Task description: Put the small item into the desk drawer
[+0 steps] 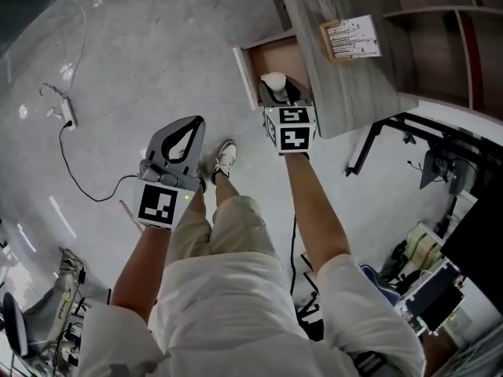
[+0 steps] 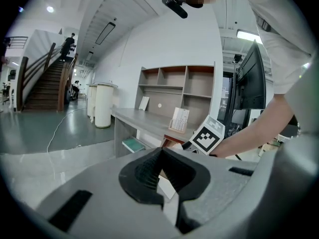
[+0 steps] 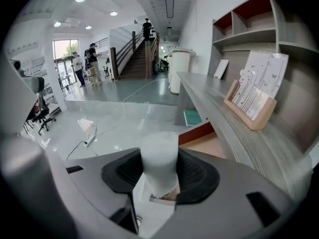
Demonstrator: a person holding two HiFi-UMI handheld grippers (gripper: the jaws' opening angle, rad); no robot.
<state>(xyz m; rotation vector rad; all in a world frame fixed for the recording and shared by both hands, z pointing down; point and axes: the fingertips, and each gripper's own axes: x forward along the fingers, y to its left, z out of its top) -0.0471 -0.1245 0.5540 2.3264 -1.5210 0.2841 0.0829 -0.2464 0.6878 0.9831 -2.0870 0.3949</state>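
Note:
My right gripper (image 1: pixel 277 93) is shut on a small white cylindrical item (image 1: pixel 273 79), held just over the open desk drawer (image 1: pixel 277 53). The right gripper view shows the item (image 3: pixel 159 158) upright between the black pads (image 3: pixel 199 176), with the drawer's reddish-brown inside (image 3: pixel 209 138) ahead and below. The drawer sticks out from under the grey wooden desk top (image 1: pixel 346 77). My left gripper (image 1: pixel 193 126) hangs over the floor to the left of the drawer. Its jaws (image 2: pixel 160 153) meet at the tips with nothing between them.
A wooden card stand with printed cards (image 1: pixel 351 38) sits on the desk. A power strip and cable (image 1: pixel 67 116) lie on the floor at left. The person's shoe (image 1: pixel 225 159) is below the drawer. A green book (image 3: pixel 192 116) lies under the desk. Black frames (image 1: pixel 393 132) stand at right.

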